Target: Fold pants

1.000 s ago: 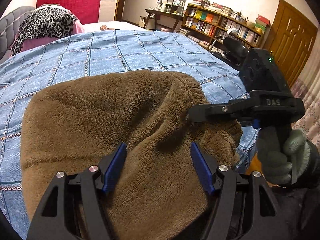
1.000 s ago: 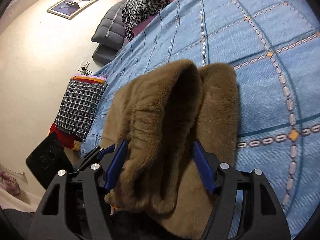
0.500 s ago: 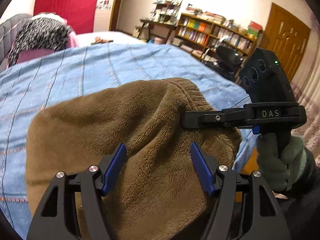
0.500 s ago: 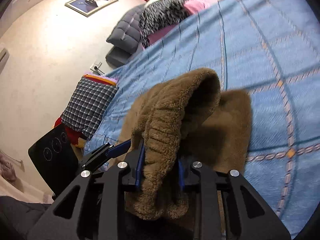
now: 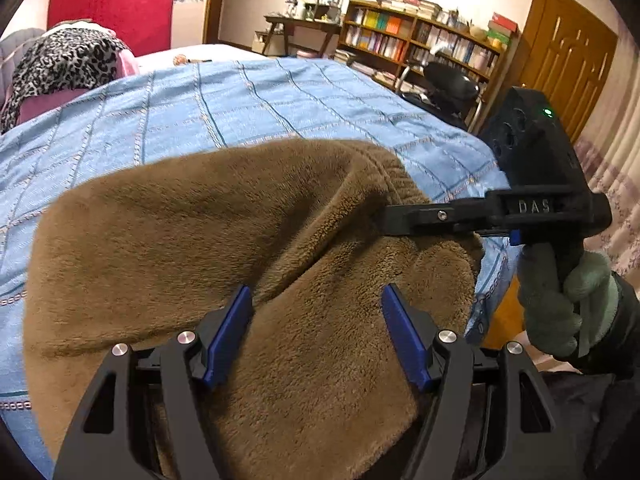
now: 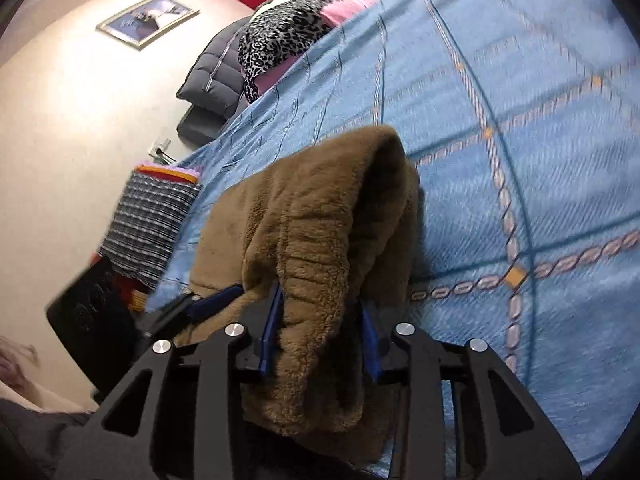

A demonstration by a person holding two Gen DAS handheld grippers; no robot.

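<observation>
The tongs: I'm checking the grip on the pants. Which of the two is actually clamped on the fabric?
The right tongs, shut on the ribbed edge of the brown pants. The left tongs are spread wide over the fabric, pinching nothing.

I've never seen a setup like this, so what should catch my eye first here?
Probably the fluffy brown pants, heaped on the near edge of the blue checked bedspread. The right gripper has its blue fingers clamped on the ribbed waistband, while the left gripper gapes open above the fabric.

You face a blue checked bedspread [image 5: 248, 108], a red headboard [image 5: 116, 4], a bookshelf [image 5: 416, 36], and a wooden door [image 5: 568, 56] at right.
</observation>
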